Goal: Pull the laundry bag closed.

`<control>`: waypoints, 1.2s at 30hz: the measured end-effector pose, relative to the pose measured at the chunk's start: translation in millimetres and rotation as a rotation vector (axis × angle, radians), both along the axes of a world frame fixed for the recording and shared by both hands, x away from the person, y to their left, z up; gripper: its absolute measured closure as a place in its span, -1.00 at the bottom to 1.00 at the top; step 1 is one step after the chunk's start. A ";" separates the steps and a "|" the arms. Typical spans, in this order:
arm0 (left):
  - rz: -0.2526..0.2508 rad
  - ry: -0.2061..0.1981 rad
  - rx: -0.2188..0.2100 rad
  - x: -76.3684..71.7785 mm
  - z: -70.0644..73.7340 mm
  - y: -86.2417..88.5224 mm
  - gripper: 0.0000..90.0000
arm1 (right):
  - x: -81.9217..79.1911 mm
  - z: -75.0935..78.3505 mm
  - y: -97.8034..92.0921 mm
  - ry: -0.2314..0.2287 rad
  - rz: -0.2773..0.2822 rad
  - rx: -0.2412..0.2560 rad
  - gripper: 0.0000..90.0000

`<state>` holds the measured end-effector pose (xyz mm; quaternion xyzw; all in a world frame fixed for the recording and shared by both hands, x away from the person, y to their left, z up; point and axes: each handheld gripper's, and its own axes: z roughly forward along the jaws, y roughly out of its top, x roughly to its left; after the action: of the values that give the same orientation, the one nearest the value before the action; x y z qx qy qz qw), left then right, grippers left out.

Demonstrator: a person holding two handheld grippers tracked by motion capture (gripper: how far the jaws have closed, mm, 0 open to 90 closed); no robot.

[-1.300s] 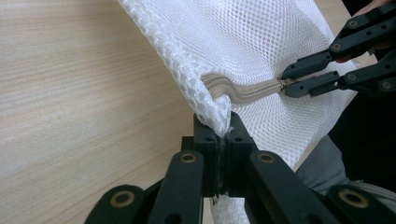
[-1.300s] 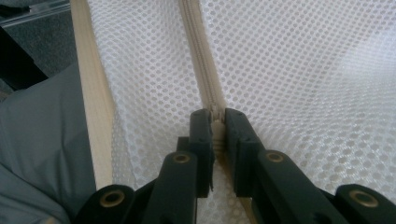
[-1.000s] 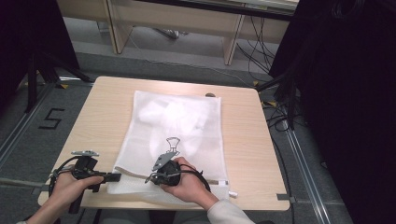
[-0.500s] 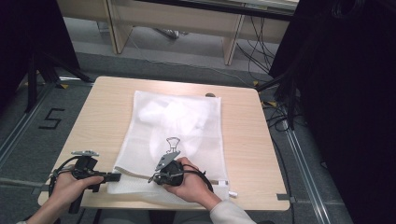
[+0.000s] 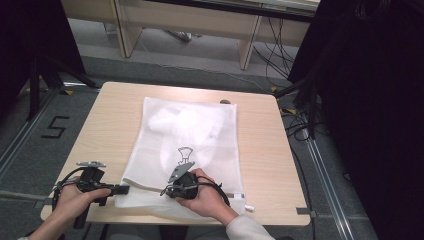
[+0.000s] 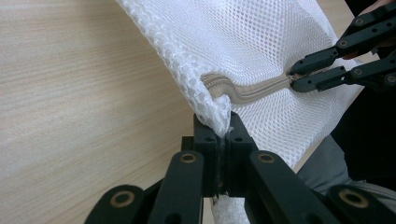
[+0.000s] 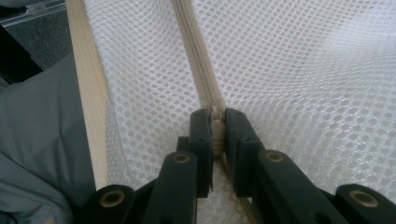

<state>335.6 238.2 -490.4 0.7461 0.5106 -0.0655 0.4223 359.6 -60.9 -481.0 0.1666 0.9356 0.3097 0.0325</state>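
Observation:
A white mesh laundry bag (image 5: 187,135) lies flat on the wooden table (image 5: 110,125), with pale contents showing through it. Its zipper (image 7: 198,51) runs along the near edge. My left gripper (image 5: 121,189) is shut on the bag's near left corner (image 6: 219,112), which it pinches between its jaws. My right gripper (image 5: 169,190) is shut on the zipper pull (image 7: 215,122), a short way to the right of the left one. In the left gripper view, the right gripper (image 6: 299,78) grips the zipper (image 6: 252,91) at the upper right.
A dark wire-like outline (image 5: 185,152) shows on the bag just beyond my right hand. The table's near edge (image 7: 86,93) runs beside the zipper, with a grey trouser leg (image 7: 42,140) below it. Desk legs and cables stand on the floor beyond the table.

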 end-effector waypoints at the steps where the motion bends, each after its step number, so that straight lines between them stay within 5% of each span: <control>1: 0.004 0.002 -0.001 -0.2 0.2 -0.1 0.91 | 0.1 -0.6 -0.4 -0.009 -0.003 -0.002 0.84; 36: 0.006 -0.001 0.009 0.0 -0.1 0.5 0.91 | -1.1 0.1 -15.7 0.015 -0.046 -0.002 0.84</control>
<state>335.6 238.7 -490.5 0.7465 0.5128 -0.0617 0.4195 358.5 -76.6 -480.9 0.1902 0.9320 0.3067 0.0327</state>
